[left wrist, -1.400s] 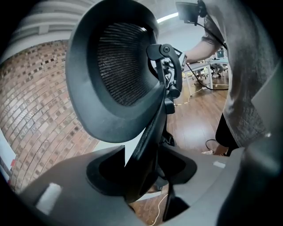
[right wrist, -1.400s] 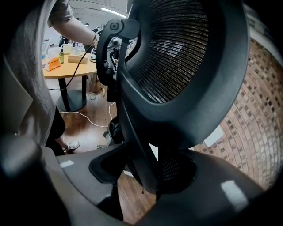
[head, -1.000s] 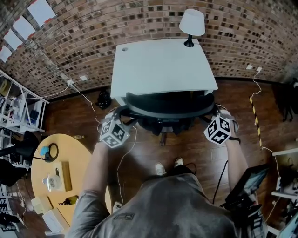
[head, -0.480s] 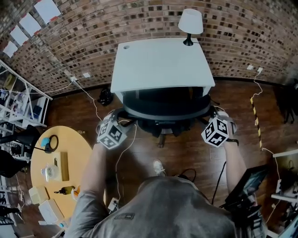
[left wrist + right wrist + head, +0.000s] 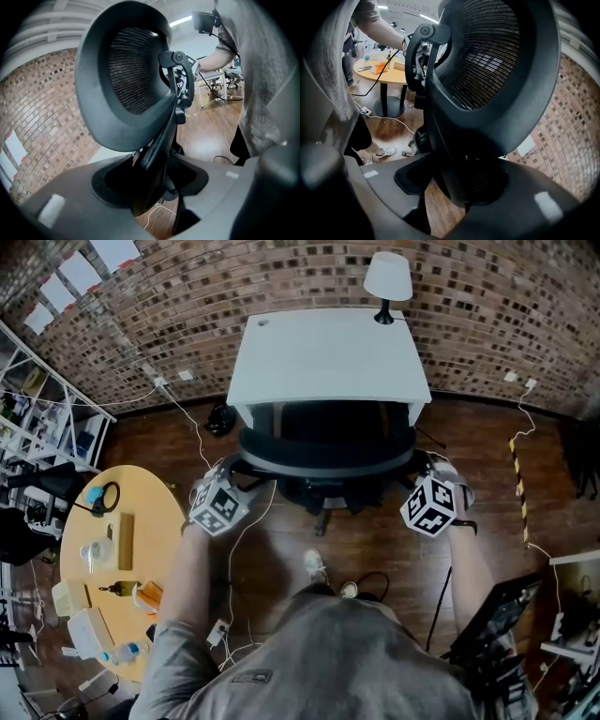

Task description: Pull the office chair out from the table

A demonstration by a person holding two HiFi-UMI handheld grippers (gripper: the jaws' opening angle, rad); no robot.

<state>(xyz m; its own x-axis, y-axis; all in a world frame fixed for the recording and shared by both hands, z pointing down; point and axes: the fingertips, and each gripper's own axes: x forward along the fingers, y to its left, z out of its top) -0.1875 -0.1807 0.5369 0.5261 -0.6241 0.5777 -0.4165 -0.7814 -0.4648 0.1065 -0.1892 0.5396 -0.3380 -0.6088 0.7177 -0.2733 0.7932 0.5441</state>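
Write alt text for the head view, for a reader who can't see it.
Seen from above, a person clamps a left gripper and a right gripper on either end of the curved back of a black mesh-backed office chair. The chair sits partly under a white rectangular table with a white-shaded lamp, by a brick wall.

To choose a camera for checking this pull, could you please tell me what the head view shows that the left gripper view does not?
Only the head view shows the lamp, the round yellow table and the shelving. Only the left gripper view shows the backrest mesh close up, its rim between the jaws of the left gripper, and a ceiling light. Both show the office chair, the brick wall and the wooden floor.
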